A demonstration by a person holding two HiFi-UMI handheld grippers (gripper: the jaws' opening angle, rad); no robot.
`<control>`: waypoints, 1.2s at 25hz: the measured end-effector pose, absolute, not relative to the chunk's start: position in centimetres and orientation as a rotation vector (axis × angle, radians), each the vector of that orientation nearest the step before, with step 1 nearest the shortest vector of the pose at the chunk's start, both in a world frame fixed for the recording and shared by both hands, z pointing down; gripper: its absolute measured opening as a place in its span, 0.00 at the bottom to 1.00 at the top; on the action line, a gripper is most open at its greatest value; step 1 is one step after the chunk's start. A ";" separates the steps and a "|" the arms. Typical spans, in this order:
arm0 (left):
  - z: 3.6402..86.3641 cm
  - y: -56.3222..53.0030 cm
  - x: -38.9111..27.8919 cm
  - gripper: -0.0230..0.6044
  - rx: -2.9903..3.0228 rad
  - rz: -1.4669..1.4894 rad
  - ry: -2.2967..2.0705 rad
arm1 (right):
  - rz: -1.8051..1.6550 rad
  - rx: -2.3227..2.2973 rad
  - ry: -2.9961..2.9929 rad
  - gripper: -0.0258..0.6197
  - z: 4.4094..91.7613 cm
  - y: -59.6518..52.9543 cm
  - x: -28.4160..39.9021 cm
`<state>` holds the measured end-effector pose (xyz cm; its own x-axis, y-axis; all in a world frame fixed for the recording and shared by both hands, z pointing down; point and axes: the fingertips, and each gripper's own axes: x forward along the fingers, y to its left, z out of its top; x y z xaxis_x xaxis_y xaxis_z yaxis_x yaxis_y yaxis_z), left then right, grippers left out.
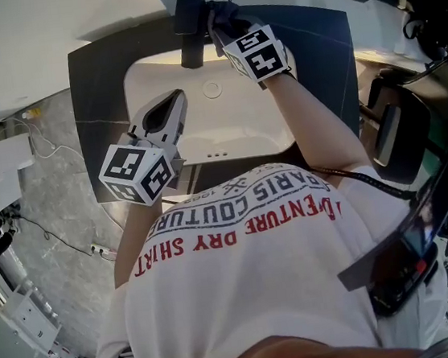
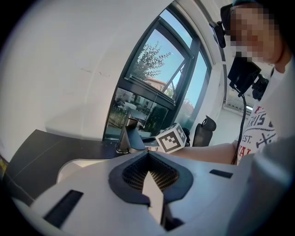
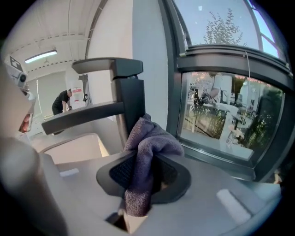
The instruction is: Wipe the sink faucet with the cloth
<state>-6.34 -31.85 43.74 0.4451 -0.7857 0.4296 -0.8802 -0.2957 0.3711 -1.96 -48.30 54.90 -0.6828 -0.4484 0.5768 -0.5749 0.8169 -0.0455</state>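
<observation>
The dark faucet stands at the back of the white sink. My right gripper is just right of the faucet, shut on a grey-purple cloth. The cloth bulges out past the jaws and lies against the faucet's column, below its lever. In the head view the cloth shows as a dark wad next to the faucet. My left gripper hovers over the basin's left half, shut with nothing in it. From the left gripper view, the faucet is ahead and well apart.
A dark counter surrounds the sink, and the drain is at mid-basin. A window runs close behind the faucet. An office chair stands to the right. Cables lie on the floor at left.
</observation>
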 end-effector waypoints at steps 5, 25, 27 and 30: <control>43.6 -31.1 -5.2 0.04 2.149 0.208 -1.384 | 0.221 0.742 -2.483 0.16 52.9 -45.0 -0.1; 44.2 -29.3 -4.4 0.04 2.135 0.195 -1.387 | 0.024 0.656 -2.573 0.16 50.5 -41.3 -2.6; 44.3 -29.5 -5.0 0.04 2.131 0.194 -1.393 | 0.022 0.653 -2.577 0.16 50.4 -41.8 -3.5; 44.4 -29.9 -5.5 0.04 2.125 0.197 -1.395 | 0.038 0.660 -2.569 0.16 50.8 -42.7 -4.1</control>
